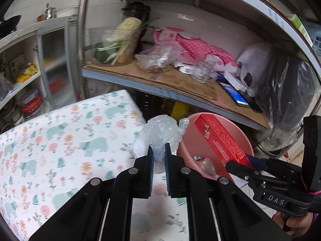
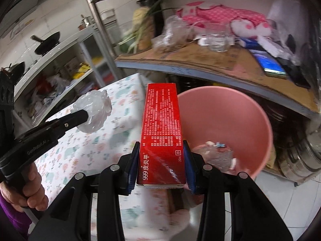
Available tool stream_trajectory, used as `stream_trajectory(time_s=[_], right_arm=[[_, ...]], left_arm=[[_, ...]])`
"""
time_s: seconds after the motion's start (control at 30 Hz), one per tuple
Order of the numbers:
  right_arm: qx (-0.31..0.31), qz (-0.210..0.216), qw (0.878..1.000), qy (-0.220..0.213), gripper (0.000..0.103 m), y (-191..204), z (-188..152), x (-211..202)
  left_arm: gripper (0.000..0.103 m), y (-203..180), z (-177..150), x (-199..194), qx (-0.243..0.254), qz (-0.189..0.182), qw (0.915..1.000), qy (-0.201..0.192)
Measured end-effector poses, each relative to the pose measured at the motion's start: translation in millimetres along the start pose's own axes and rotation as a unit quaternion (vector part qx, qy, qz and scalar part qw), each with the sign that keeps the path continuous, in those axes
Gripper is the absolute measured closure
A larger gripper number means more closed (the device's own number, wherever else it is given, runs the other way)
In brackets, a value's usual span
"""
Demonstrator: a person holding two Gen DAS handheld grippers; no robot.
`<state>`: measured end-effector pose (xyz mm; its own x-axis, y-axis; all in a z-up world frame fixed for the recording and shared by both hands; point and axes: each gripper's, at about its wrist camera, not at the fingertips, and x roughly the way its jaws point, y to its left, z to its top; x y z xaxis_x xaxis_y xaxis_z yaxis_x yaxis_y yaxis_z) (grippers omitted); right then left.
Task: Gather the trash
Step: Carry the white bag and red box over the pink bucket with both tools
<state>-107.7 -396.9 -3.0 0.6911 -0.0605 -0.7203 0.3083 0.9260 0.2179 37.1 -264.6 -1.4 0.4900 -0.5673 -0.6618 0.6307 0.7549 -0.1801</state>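
My left gripper (image 1: 159, 147) is shut on a crumpled clear plastic bag (image 1: 160, 132), held over the edge of the patterned table (image 1: 60, 140). The same plastic bag (image 2: 93, 113) and left gripper (image 2: 85, 115) show at the left of the right wrist view. My right gripper (image 2: 161, 144) is shut on a long red box (image 2: 161, 124) with white print, its far end reaching toward the pink bin (image 2: 250, 108). That red box (image 1: 220, 140) also appears in the left wrist view, leaning over the pink bin (image 1: 246, 142), with the right gripper (image 1: 248, 161) behind it. Small scraps lie at the bin's bottom.
A metal shelf (image 1: 160, 84) lined with cardboard stands behind the bin, holding a glass jar (image 1: 201, 70), a phone (image 1: 233, 95), pink cloth, plastic bags and vegetables. A steel pot (image 2: 301, 160) sits on the tiled floor at right. A cupboard with pans stands at left.
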Motion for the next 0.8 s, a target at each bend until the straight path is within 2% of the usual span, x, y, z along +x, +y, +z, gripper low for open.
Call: stream_trajectory(time_s=[0.4, 0.8], right_arm=[[0.036, -0.041, 0.998, 0.006, 0.062, -43, -3, 1], [0.057, -0.065, 0.996, 0.023, 0.062, -64, -10, 15]], left_arm=[[0.094, -53, 6, 39, 0.032, -0.039, 0.9984, 0.027], [0.094, -80, -6, 76, 0.06, -0.049, 0.9949, 0.065]])
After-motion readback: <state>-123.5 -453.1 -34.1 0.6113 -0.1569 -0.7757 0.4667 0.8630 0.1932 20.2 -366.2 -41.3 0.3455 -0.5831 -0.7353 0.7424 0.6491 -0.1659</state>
